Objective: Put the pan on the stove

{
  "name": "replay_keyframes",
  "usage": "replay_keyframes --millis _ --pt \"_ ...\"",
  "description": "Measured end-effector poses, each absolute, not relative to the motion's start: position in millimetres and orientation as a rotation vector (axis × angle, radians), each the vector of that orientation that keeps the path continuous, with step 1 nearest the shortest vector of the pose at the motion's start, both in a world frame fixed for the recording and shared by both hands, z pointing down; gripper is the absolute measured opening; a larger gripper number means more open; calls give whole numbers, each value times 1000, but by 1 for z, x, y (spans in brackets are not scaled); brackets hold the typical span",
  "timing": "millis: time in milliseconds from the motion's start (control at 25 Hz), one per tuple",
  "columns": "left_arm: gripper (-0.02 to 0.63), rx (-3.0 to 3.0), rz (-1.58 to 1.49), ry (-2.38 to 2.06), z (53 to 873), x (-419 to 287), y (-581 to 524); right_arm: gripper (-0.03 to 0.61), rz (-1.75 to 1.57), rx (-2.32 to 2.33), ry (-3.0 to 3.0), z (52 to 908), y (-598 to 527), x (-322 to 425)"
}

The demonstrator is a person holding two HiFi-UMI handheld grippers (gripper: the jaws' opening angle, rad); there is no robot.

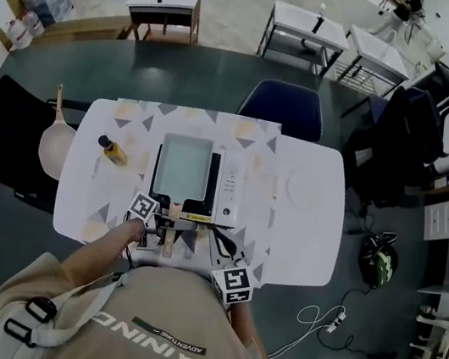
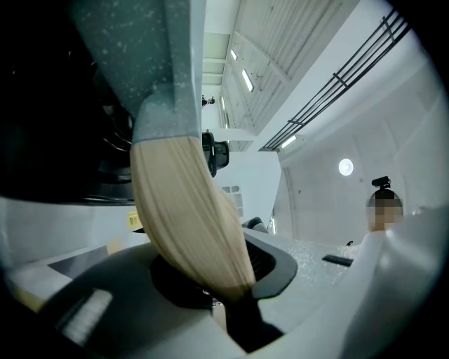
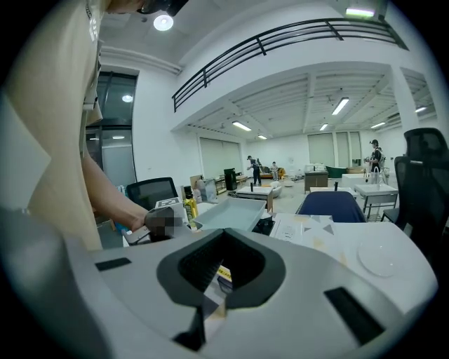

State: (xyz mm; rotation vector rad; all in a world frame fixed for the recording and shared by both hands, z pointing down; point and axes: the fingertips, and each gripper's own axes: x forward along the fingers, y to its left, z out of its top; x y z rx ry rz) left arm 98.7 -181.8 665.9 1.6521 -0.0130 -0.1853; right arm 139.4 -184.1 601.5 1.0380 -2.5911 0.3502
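One pan (image 1: 184, 165) is over the stove (image 1: 228, 191), gripped by left tool (image 1: 163, 224)

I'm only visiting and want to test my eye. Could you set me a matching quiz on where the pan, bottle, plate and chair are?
Things:
1. pan
2. bottle
3. plate
4. chair

Places:
A. on the table, right of the stove
B. handle clamped in the left gripper
C. beyond the table's far edge
D. on the table, left of the stove

Pairs: 1-B, 2-D, 3-A, 4-C
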Motion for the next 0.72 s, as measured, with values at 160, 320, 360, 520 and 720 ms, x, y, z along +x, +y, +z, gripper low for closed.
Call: replay_keyframes --millis 160,320,360,520,720 --pt "72 1619 -208 4 665 101 -180 -2 357 1091 -2586 607 -167 149" --pt "72 1616 -209 4 665 100 -181 -1 343 1148 -2576 601 -156 157" --pt "72 1622 -206 5 665 100 -182 0 339 1161 -2575 600 -155 160" --pt "72 1639 -197 -7 667 100 -182 0 347 1181 -2560 595 -149 166" --pt "72 1633 -215 -17 668 102 -186 -2 335 1162 -2554 592 -149 167"
